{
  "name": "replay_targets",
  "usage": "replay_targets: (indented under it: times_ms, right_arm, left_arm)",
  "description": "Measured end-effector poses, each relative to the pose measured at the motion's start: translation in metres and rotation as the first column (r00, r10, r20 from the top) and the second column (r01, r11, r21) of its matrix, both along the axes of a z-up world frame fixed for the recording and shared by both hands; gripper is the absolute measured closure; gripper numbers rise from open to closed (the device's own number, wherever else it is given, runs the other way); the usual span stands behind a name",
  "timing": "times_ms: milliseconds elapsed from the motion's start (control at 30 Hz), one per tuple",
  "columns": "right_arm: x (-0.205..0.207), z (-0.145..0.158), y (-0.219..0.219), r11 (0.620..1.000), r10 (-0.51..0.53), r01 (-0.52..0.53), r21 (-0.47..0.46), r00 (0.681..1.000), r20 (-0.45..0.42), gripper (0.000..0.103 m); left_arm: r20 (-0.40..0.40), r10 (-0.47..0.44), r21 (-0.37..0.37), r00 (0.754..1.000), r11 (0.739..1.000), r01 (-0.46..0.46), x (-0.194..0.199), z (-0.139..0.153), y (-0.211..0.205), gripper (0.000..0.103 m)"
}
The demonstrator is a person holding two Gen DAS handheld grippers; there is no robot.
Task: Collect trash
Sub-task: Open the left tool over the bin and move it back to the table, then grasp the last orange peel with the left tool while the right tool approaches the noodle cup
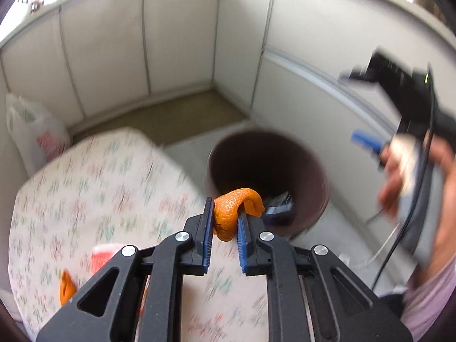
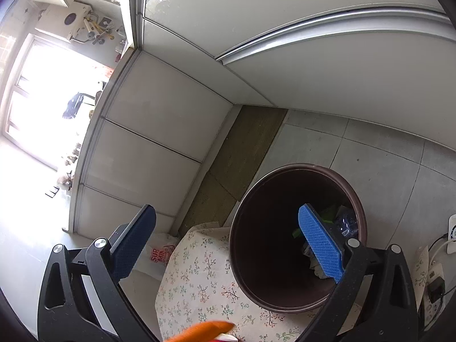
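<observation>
I see white cabinet panels (image 2: 159, 131) meeting in a corner, grey floor tiles (image 2: 379, 156), and a bright, overexposed window (image 2: 42, 85) to my left.

Orange peel (image 1: 228, 213): pitted, matt rind. Gripper pads (image 1: 207, 239): ribbed blue, probably rubber. Tablecloth (image 2: 199, 270): matt floral cloth. Bin (image 2: 285, 285): smooth brown plastic.
</observation>
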State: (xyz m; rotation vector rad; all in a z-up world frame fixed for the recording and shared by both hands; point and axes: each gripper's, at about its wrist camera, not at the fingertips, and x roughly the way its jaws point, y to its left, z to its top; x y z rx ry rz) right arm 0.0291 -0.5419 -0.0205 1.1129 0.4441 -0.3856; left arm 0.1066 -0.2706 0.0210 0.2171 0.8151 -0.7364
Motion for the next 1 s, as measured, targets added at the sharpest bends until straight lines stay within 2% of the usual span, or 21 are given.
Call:
replay_targets:
  times_ms: [100,200,267,333,400,500,600,733,867,933,1000]
  right_arm:
    - [-0.001,0.001,-0.001,1.0,-0.009,0.009,-0.01,1.0,0.0,0.007]
    - [0.0,0.0,0.0,1.0,-0.004,0.004,-0.011,1.0,-0.006,0.007]
    - [0.003,0.0,0.001,1.0,0.017,-0.018,-0.011,1.0,-0.013,0.007]
    - [0.007,0.0,0.002,0.999,0.037,-0.037,-0.022,0.999,-0.021,0.007]
    - [0.01,0.002,0.006,0.999,0.041,-0.042,-0.033,0.999,-0.025,0.007]
    - [0.017,0.002,0.013,0.997,0.07,-0.072,-0.038,0.997,-0.03,0.007]
    - [0.029,0.003,0.029,0.99,0.123,-0.127,-0.066,0.991,-0.059,0.007]
    - [0.048,0.006,0.06,0.965,0.21,-0.224,-0.133,0.971,-0.117,0.007]
    - [0.066,0.007,0.094,0.925,0.297,-0.329,-0.192,0.939,-0.174,0.007]
    - [0.075,0.006,0.115,0.893,0.347,-0.392,-0.223,0.913,-0.214,0.007]
    - [0.084,0.005,0.138,0.853,0.394,-0.455,-0.256,0.882,-0.257,0.007]
  left_arm:
    - [-0.008,-0.01,-0.022,1.0,1.0,0.01,0.01,0.007,-0.029,0.083]
    - [-0.038,0.011,-0.032,0.999,0.999,-0.012,0.018,0.001,-0.043,0.043]
    - [-0.031,0.016,-0.047,0.999,0.999,-0.017,0.014,-0.002,-0.038,0.042]
    - [-0.029,0.036,-0.019,0.999,0.999,-0.037,0.011,-0.009,-0.025,0.041]
    - [-0.027,0.09,0.025,0.996,0.996,-0.089,0.012,-0.019,-0.006,0.041]
    - [-0.052,0.182,0.041,0.982,0.983,-0.18,0.017,-0.029,0.026,0.041]
    - [-0.084,0.292,0.032,0.953,0.956,-0.29,0.021,-0.034,0.07,0.037]
    - [-0.111,0.412,0.035,0.905,0.911,-0.41,0.028,-0.039,0.127,0.036]
    - [-0.138,0.508,0.058,0.85,0.861,-0.506,0.036,-0.052,0.183,0.036]
    - [-0.154,0.55,0.079,0.821,0.835,-0.545,0.041,-0.065,0.208,0.036]
    - [-0.162,0.574,0.089,0.803,0.819,-0.567,0.042,-0.073,0.229,0.036]
